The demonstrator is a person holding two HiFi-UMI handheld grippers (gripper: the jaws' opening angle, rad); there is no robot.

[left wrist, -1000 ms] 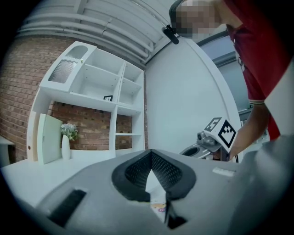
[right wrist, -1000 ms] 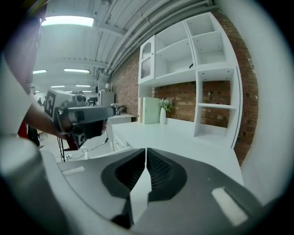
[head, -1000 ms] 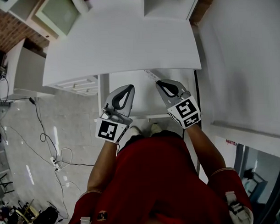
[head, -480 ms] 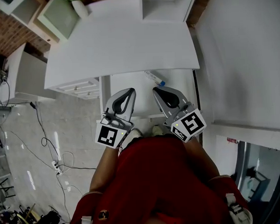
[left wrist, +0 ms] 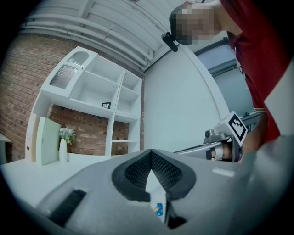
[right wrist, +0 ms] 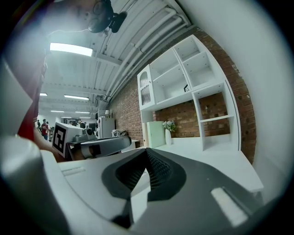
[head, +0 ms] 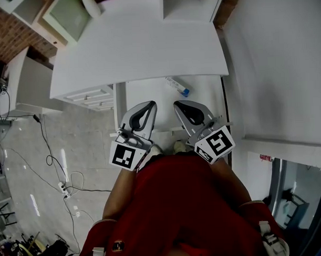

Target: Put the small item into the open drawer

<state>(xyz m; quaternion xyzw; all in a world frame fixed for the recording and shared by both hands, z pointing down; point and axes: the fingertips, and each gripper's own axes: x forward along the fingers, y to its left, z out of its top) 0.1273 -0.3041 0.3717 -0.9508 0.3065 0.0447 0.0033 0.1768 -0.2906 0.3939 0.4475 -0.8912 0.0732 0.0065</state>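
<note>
A white desk [head: 142,47] stands by a red brick wall [left wrist: 20,101], with a tall white shelf unit [right wrist: 193,82] at its far side and a plain white wall [head: 284,63] along its right. The floor [head: 82,148] is pale stone tile strewn with black cables [head: 62,185]. Strip lights [right wrist: 71,49] glow on a ceiling [right wrist: 92,73] crossed by white pipes [right wrist: 151,34].

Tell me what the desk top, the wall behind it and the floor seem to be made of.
The desk top: probably painted or laminated board; smooth, matte white, no grain showing. The wall: bare red brick; mortar lines show. The floor: perhaps polished stone or tile; pale grey mottling with glare streaks.
</note>
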